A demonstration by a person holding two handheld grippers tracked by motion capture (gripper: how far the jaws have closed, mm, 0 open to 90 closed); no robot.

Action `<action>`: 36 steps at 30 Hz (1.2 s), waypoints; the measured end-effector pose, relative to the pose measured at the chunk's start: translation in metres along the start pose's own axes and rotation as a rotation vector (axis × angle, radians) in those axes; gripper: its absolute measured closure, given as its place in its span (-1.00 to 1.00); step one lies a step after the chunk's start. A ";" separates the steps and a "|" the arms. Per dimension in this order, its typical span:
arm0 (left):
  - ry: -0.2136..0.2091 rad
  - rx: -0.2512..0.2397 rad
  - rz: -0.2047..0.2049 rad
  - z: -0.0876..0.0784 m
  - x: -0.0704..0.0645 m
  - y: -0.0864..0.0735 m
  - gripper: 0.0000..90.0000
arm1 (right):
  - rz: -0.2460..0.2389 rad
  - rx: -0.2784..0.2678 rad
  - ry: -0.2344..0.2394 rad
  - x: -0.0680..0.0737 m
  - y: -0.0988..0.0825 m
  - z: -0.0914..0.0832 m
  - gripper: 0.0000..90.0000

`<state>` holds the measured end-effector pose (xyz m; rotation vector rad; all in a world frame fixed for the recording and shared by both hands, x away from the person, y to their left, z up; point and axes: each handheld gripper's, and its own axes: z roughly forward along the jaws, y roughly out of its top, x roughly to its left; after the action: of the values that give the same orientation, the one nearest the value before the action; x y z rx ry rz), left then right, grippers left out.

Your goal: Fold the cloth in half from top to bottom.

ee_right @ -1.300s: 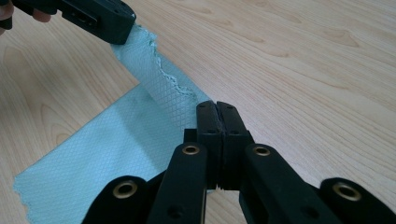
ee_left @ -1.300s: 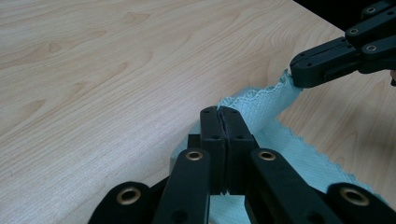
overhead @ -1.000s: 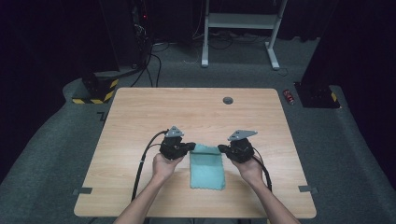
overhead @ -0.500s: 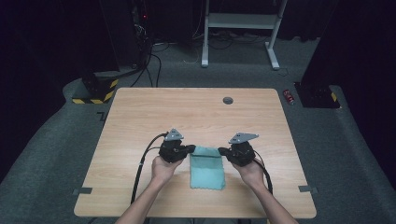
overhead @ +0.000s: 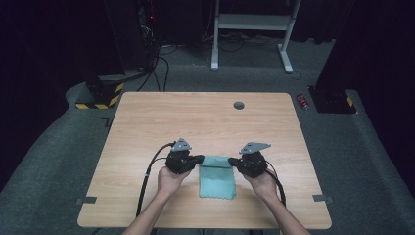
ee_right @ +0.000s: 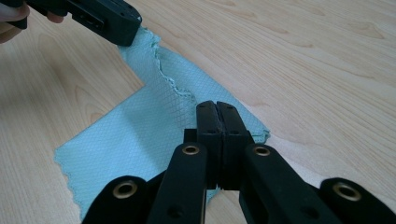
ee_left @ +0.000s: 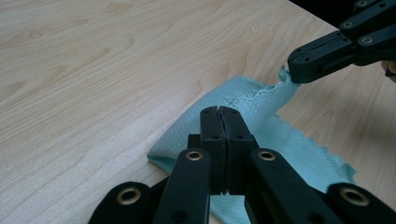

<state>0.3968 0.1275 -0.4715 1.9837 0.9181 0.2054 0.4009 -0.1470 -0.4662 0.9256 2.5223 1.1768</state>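
A teal cloth lies folded on the wooden table, near the front edge. My left gripper is shut on the cloth's far left corner, and in the left gripper view the hem runs between the closed tips. My right gripper is shut on the far right corner, with the closed tips over the cloth. Each gripper view also shows the other gripper pinching its corner: the right gripper and the left gripper. The far hem of the cloth is raised slightly between the two.
A round grommet hole sits near the table's far edge. On the floor beyond are a red can, a yellow-and-black striped base and a white frame. Bare wood surrounds the cloth on all sides.
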 end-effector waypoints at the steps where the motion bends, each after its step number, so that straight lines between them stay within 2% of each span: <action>1: 0.000 0.001 -0.001 0.000 0.000 0.000 0.98 | -0.001 0.000 0.000 0.000 0.000 0.000 0.99; 5: -0.008 -0.001 -0.006 -0.001 -0.002 -0.002 0.98 | -0.004 0.002 0.006 0.002 -0.002 -0.001 0.99; 18: -0.030 0.000 0.015 -0.005 -0.010 -0.010 0.98 | 0.000 0.001 0.022 0.007 -0.011 -0.006 0.99; 23: -0.031 0.006 0.026 -0.006 -0.013 -0.013 0.98 | -0.013 0.002 0.025 0.011 -0.015 -0.008 0.99; 30: -0.039 0.013 0.018 -0.007 -0.015 -0.018 0.98 | -0.015 0.005 0.031 0.013 -0.017 -0.008 0.99; 33: -0.050 0.008 0.000 -0.008 -0.015 -0.019 0.98 | -0.016 0.004 0.035 0.014 -0.017 -0.010 0.99; 36: -0.055 0.014 0.004 -0.009 -0.017 -0.020 0.98 | -0.019 0.004 0.043 0.016 -0.018 -0.012 0.99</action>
<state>0.3698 0.1285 -0.4789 1.9945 0.8825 0.1460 0.3750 -0.1535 -0.4707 0.8849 2.5624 1.1992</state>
